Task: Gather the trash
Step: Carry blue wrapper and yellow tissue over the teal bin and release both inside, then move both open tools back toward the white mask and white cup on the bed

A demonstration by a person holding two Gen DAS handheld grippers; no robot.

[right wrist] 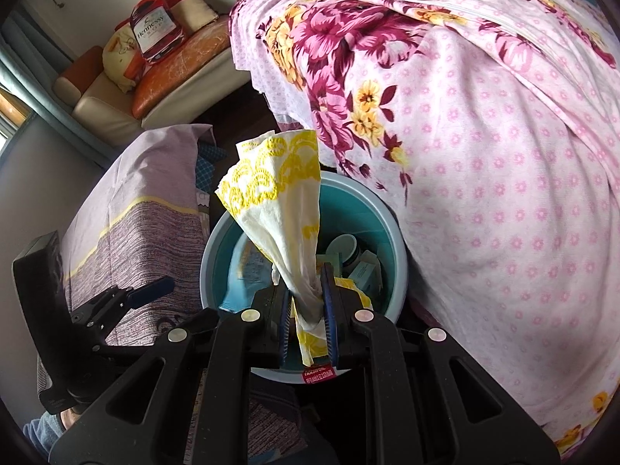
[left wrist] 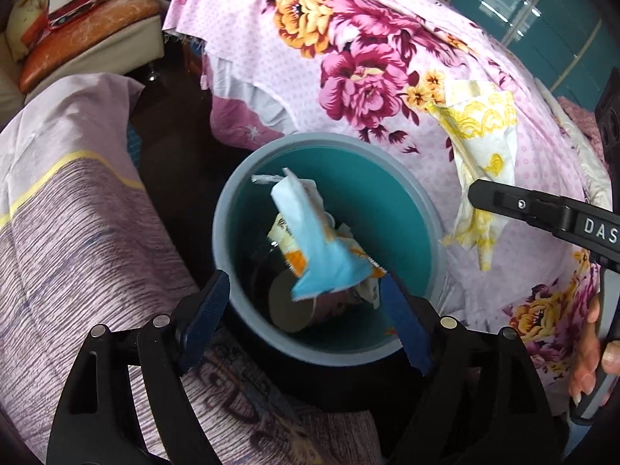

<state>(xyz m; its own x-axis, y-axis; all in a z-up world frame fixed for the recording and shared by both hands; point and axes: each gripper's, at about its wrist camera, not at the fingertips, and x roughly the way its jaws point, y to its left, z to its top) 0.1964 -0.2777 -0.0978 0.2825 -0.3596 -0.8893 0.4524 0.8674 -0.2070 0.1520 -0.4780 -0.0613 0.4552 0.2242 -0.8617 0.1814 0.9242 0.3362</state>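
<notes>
A teal bin with a grey rim (left wrist: 232,209) stands on the dark floor between two covered pieces of furniture, with a cup and wrappers inside. My left gripper (left wrist: 306,306) is open, its blue fingers spread wide over the bin's near rim. A blue-and-white packet (left wrist: 310,240) sits over the bin's mouth between them, and neither pad presses on it. My right gripper (right wrist: 306,302) is shut on a crumpled white-and-yellow napkin (right wrist: 279,193), which it holds above the bin (right wrist: 209,255). The left wrist view shows the same napkin (left wrist: 480,147) at the right gripper's tip (left wrist: 476,193).
A pink floral sheet (left wrist: 368,58) covers the bed right of the bin. A purple striped cover (left wrist: 77,213) lies on the left. A sofa with orange cushions (right wrist: 182,66) stands at the back. A person's hand (left wrist: 589,352) grips the right tool's handle.
</notes>
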